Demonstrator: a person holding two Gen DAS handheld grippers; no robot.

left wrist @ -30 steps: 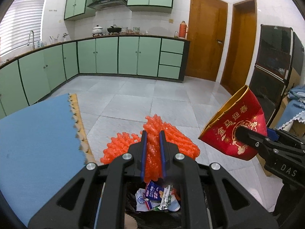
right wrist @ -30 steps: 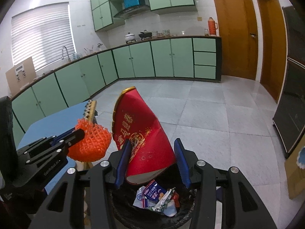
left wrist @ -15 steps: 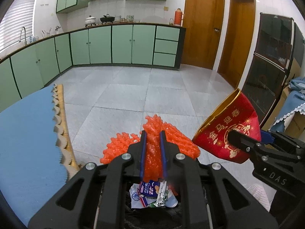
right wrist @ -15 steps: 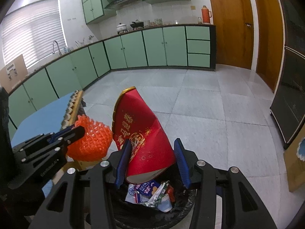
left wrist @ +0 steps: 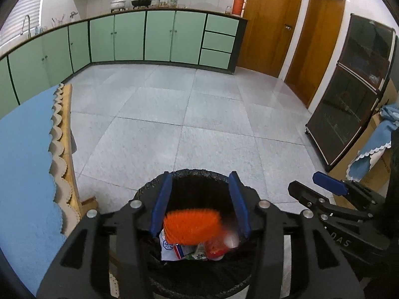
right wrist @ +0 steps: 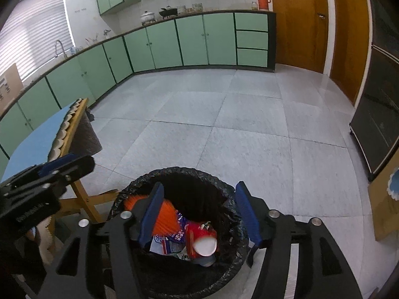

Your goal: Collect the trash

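Both claws spread wide, holding nothing, over the bin (right wrist: 232, 271). Orange net (left wrist: 192, 226) and red cup (right wrist: 202, 241) lie inside it.

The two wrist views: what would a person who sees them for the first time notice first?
Probably the bright orange foam net, blurred, inside the black-lined trash bin just below the open left gripper. Beside it in the bin lies the red paper cup, among wrappers, under the open right gripper. Behind, a row of green cabinets lines the far wall.
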